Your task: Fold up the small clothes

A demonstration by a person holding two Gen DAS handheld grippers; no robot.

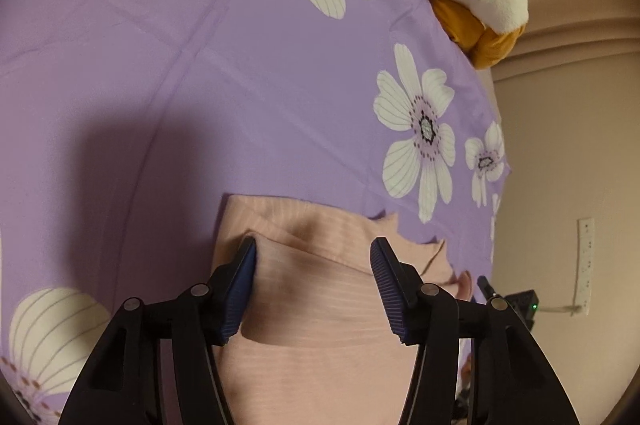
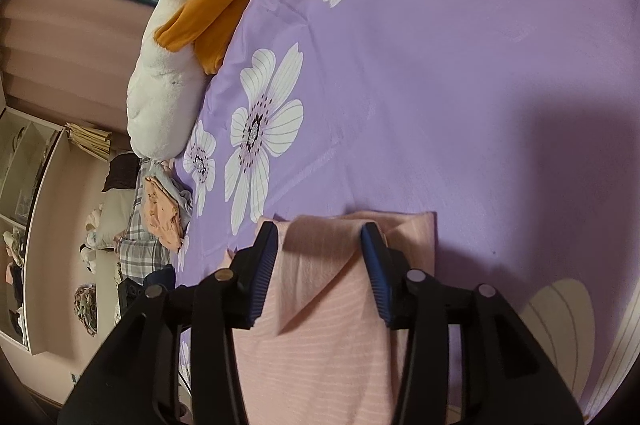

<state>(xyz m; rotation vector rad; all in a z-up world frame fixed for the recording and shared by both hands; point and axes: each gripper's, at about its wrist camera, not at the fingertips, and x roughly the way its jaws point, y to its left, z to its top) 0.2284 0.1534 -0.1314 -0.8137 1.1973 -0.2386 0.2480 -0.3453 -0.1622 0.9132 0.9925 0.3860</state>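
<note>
Left gripper (image 1: 314,257): jaws apart, straddling a raised fold of the pink ribbed garment (image 1: 320,325); the left pad touches the cloth, the right pad stands clear of it. Right gripper (image 2: 320,245): jaws apart, a folded flap of the same pink ribbed garment (image 2: 320,305) lying between them, not pinched. The garment lies on a purple bedsheet printed with white flowers (image 2: 460,85). At the sheet's edge rests a white plush toy (image 2: 160,85) with an orange part (image 2: 212,13). Beyond it, a heap of clothes (image 2: 156,221) lies off the bed.
</note>
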